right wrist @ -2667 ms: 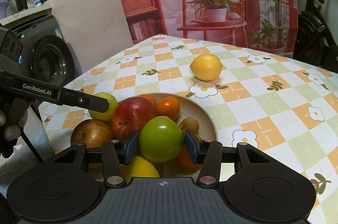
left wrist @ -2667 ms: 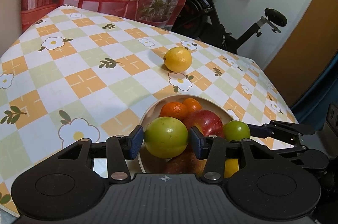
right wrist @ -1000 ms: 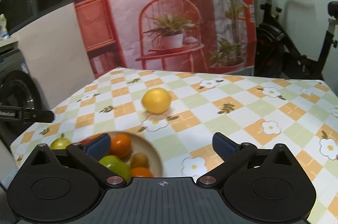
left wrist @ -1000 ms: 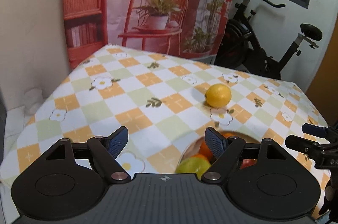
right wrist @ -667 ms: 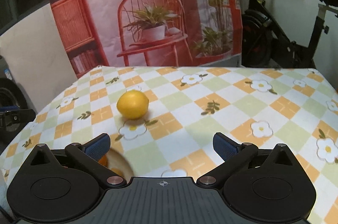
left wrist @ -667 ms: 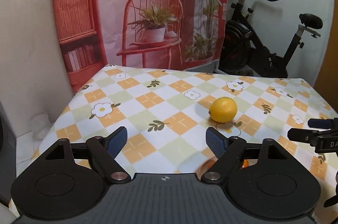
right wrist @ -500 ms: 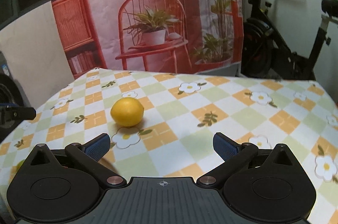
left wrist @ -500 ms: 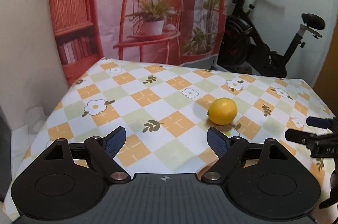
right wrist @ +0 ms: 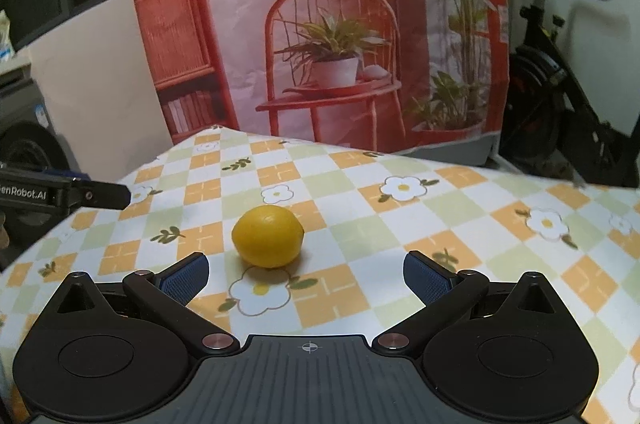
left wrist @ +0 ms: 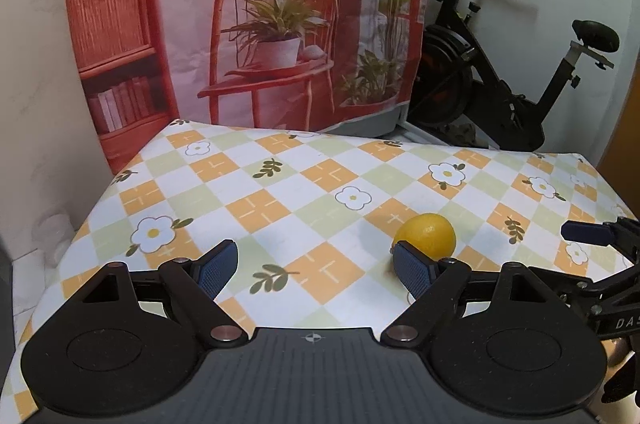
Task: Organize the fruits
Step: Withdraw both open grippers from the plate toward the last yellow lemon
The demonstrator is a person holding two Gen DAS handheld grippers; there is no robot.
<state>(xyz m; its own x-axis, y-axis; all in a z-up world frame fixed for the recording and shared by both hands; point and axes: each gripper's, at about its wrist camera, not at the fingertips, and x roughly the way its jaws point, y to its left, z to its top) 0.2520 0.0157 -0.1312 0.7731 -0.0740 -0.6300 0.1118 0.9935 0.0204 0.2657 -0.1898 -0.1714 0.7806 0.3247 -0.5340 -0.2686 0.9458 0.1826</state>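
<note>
Now a smooth, oval yellow lemon point(right wrist: 268, 241) lies on the checkered, flowered surface point(right wrist: 400, 232), just ahead of the right claw point(right wrist: 306, 278); both claws, left point(left wrist: 316, 266) too, stand apart and empty.

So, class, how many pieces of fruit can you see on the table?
1: a lemon on the tablecloth, just ahead of the open right gripper. Others may be hidden below the views.

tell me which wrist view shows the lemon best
The right wrist view: the lemon sits whole and unblocked on the tablecloth, just ahead of the open jaws. In the left wrist view the lemon is smaller, off to the right, its lower edge cut by one pad.
</note>
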